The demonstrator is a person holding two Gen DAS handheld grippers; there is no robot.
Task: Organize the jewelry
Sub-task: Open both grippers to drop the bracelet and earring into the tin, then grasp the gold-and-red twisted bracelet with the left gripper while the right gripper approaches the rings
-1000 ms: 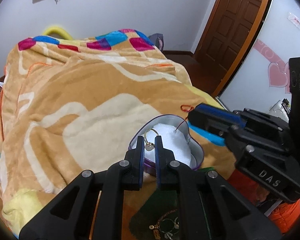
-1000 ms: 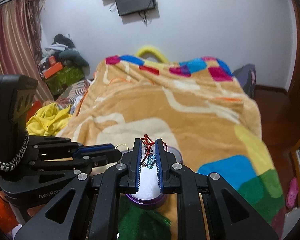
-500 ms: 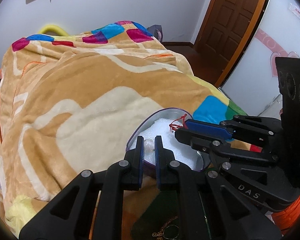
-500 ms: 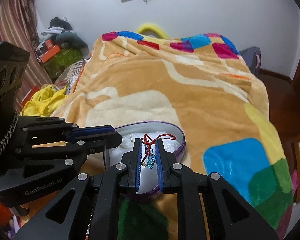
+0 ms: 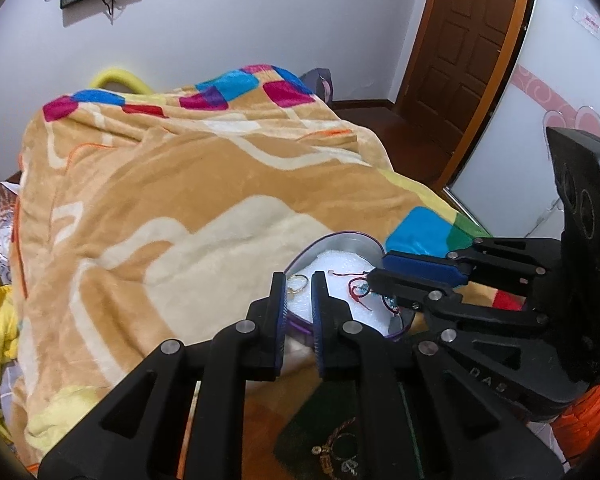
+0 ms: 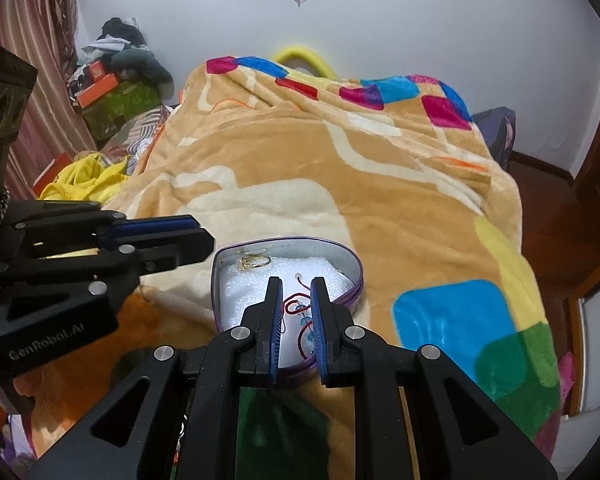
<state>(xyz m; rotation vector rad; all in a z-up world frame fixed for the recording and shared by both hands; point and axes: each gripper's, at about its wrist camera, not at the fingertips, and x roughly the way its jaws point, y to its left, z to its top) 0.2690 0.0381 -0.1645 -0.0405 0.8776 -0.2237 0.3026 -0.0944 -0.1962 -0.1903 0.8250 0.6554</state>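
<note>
Jewelry was going into a heart-shaped metal tin with a purple rim [image 6: 352, 264], lined with white foam [image 6: 240, 292] and set on an orange plush blanket [image 6: 340, 184]. A thin gold ring [image 6: 254, 261] lay on the foam near the tin's far wall. Our left gripper [image 5: 299, 276] had just been opening its jaws a little. They stood slightly apart with nothing between the pads, and the ring showed through the gap only because it lay beyond them.

Our right gripper [image 6: 296, 282] hung over the foam with its jaws nearly pressed together, pinching, as far as we could judge, a red cord bracelet with blue beads [image 6: 300, 314].

We saw three risks:
- The cord could snag on a pad at release and be dragged out as the gripper lifted.
- Loose loops could drape over the ring and tangle with it.
- The light tin could tip or slide on the soft blanket if either gripper pushed on its rim.

More pieces [image 5: 336, 452] waited on a dark green cloth [image 5: 300, 432] below.
</note>
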